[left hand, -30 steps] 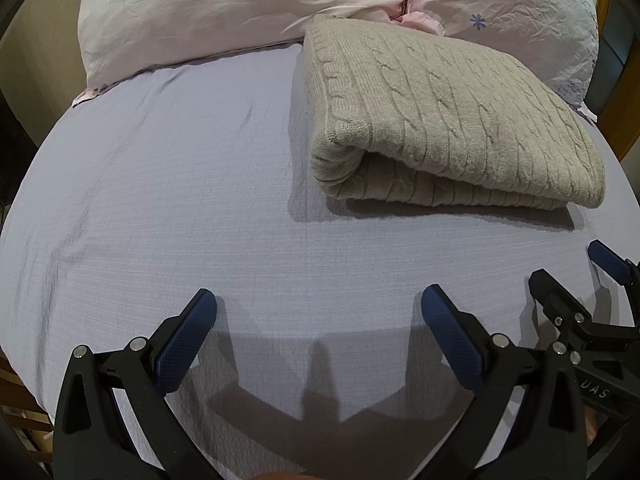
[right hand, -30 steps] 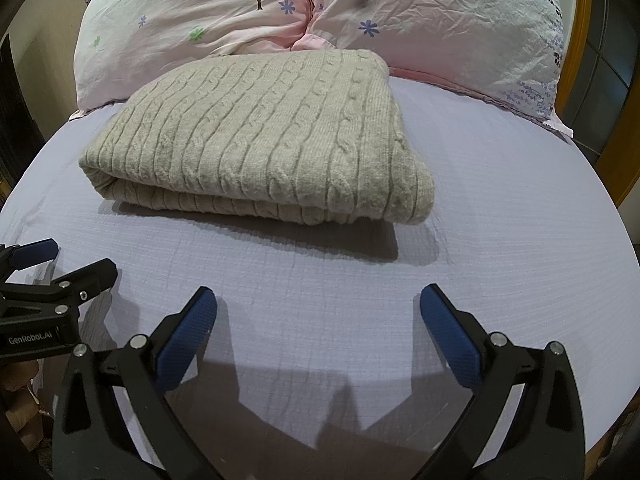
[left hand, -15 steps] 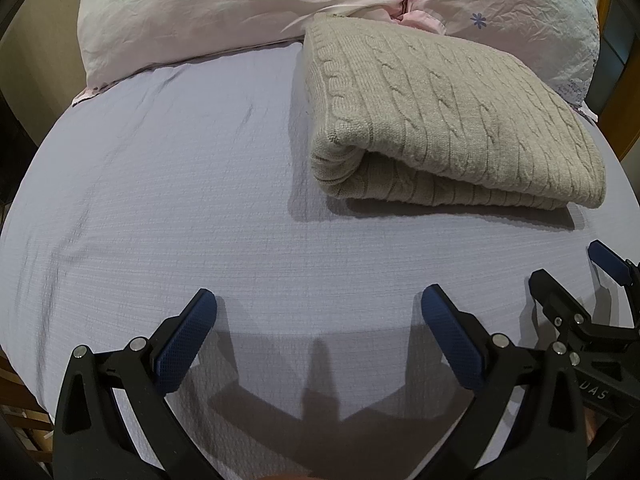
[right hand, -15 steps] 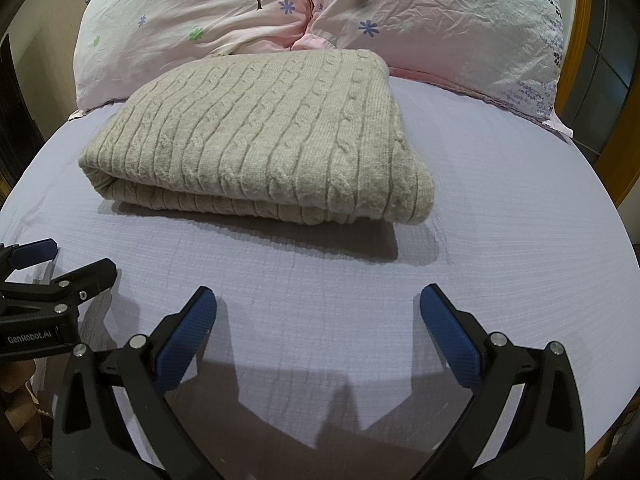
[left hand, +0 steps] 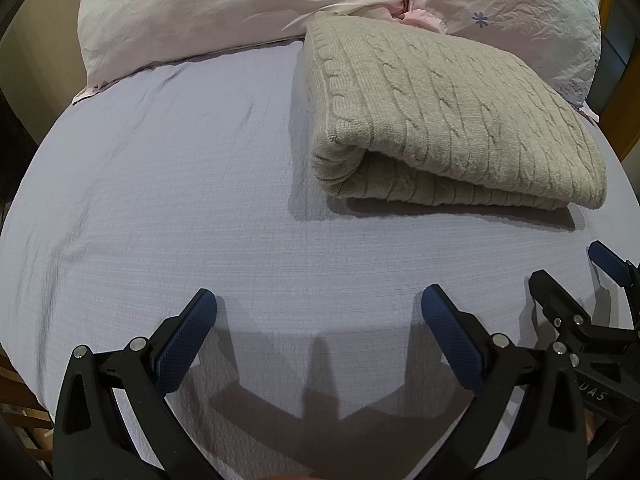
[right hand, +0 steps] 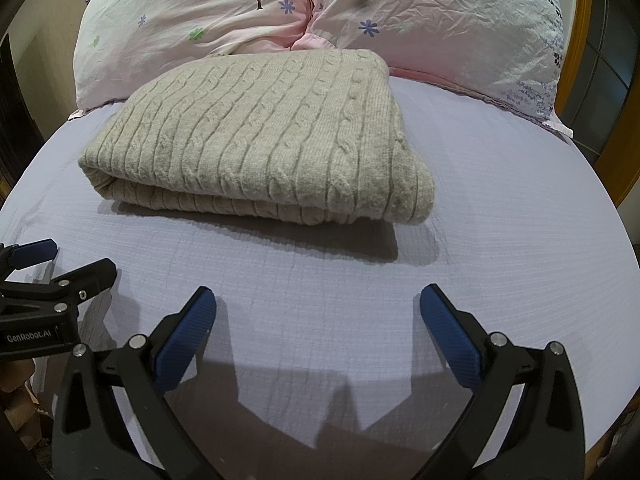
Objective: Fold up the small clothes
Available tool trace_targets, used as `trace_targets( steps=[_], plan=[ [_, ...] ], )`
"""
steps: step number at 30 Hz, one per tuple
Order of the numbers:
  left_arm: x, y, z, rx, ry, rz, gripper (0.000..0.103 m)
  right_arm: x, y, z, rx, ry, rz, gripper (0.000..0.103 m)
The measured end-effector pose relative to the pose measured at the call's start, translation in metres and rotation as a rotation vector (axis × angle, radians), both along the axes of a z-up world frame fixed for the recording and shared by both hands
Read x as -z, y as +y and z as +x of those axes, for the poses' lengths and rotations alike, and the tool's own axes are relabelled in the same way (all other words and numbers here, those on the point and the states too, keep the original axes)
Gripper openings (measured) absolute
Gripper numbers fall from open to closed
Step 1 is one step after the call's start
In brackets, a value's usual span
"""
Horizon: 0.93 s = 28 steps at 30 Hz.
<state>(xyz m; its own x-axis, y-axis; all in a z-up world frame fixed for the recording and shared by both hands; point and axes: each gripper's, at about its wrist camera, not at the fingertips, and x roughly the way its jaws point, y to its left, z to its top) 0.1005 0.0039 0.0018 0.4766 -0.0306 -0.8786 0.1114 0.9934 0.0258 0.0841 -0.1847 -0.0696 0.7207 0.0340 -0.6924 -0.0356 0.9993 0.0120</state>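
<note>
Sweater point(right hand: 260, 136): beige, cable-knit ribs running lengthwise.
Bedsheet point(left hand: 160, 200): pale lavender, fine woven grid texture.
Left pillow point(right hand: 192, 20): pale pink-white, printed brown tree, scattered green and purple flowers.
Right pillow point(right hand: 460, 24): pink, purple flowers, dark blue-purple sprig print at far edge.
Left gripper point(left hand: 319, 316): black frame, silver screws, dark blue dimpled pads point(left hand: 186, 336).
Right gripper point(right hand: 318, 316): black frame, dark blue pads point(right hand: 448, 332).

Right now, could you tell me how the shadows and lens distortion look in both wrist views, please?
Left wrist view: sharp focus, fisheye bows the bed sheet; left gripper casts shadows toward the camera. Right wrist view: equally sharp, the folded sweater shadows its near edge; right gripper shadows likewise.
</note>
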Motion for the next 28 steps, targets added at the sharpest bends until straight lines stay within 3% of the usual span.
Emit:
trace_targets(
  steps=[28],
  plan=[
    [-0.0018, 0.0019, 0.0023, 0.012, 0.004, 0.002, 0.102, 0.0005, 0.0004, -0.0002, 0.002, 0.000, 0.000, 0.101]
  ],
)
